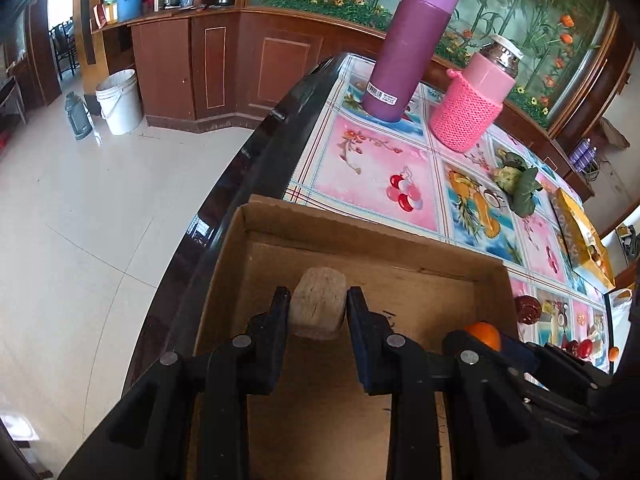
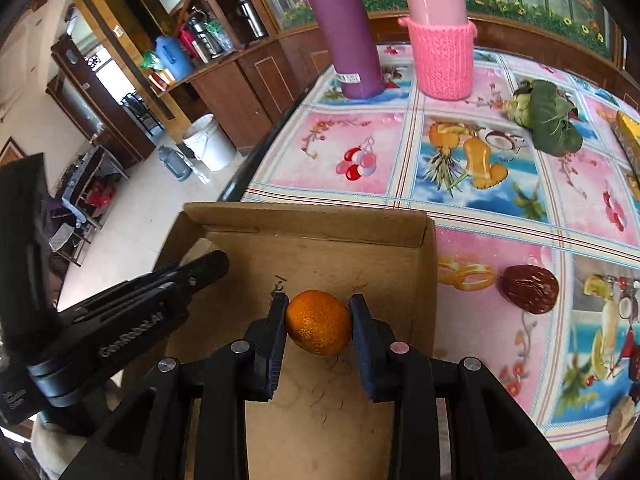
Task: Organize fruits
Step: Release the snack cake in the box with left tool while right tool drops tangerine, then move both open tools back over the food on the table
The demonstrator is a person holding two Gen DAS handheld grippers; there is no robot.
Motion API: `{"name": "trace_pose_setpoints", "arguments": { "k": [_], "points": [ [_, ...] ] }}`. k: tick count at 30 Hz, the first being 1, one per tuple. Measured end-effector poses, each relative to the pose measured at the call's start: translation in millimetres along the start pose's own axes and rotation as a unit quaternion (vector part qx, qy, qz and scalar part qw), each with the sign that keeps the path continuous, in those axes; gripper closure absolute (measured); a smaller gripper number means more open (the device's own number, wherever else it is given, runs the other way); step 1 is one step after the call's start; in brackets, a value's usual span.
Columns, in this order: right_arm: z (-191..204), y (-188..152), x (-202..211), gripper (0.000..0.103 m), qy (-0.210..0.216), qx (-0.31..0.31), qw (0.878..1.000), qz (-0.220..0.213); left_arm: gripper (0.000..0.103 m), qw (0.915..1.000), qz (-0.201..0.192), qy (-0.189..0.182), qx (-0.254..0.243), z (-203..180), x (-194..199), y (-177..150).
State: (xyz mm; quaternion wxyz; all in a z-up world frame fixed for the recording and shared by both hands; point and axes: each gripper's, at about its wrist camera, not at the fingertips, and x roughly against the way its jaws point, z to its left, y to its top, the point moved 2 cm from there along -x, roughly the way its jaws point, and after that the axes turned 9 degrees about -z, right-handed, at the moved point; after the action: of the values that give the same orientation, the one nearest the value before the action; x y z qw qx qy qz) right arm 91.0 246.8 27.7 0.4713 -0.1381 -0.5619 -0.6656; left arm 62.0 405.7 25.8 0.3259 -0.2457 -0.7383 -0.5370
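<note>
- Left gripper clamping a pale beige chunk over the cardboard box floor.
- Right gripper pinching an orange inside the same box.
- Brown date lying just beside the box on the tablecloth.

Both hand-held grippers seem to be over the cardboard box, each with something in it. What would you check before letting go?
1. Left hand-held gripper over the cardboard box: ok.
2. Its pale beige chunk gripped between the fingers: ok.
3. Right hand-held gripper over the box: ok.
4. Orange gripped squarely: ok.
5. Grippers apart from each other: ok, the left one sits off to the side.
6. Items low enough to drop gently: cannot tell.
</note>
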Motion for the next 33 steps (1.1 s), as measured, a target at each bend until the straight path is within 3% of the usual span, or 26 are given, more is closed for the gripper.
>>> {"name": "trace_pose_setpoints", "arguments": {
  "k": [5,9,12,14,21,27,33],
  "points": [
    [-10,-4,-16,0.069,-0.021,-0.006,1.000,0.008,0.075,0.9999,0.004,0.010,-0.004,1,-9,2],
    [-10,-4,-18,0.068,-0.027,-0.002,1.000,0.005,0.056,0.9998,0.015,0.009,-0.007,0,-14,0],
    [-11,-5,-18,0.061,-0.030,-0.004,1.000,0.002,0.056,0.9997,0.022,0.008,-0.004,1,-15,-2],
    [-10,-6,-15,0.053,-0.028,-0.004,1.000,0.000,0.056,0.9997,0.022,0.005,0.006,3,-9,-1],
    [-10,-3,24,0.049,-0.018,0.003,0.999,-0.038,0.049,0.9995,-0.024,0.007,0.016,0,47,2],
    [-35,-25,82,0.043,0.004,-0.019,0.998,-0.066,0.038,0.9974,-0.065,-0.027,0.012,-26,108,-21],
    [-85,-70,144,0.042,0.011,-0.068,0.993,-0.093,0.036,0.9919,-0.057,-0.108,0.033,-71,136,-61]
  ]
}}
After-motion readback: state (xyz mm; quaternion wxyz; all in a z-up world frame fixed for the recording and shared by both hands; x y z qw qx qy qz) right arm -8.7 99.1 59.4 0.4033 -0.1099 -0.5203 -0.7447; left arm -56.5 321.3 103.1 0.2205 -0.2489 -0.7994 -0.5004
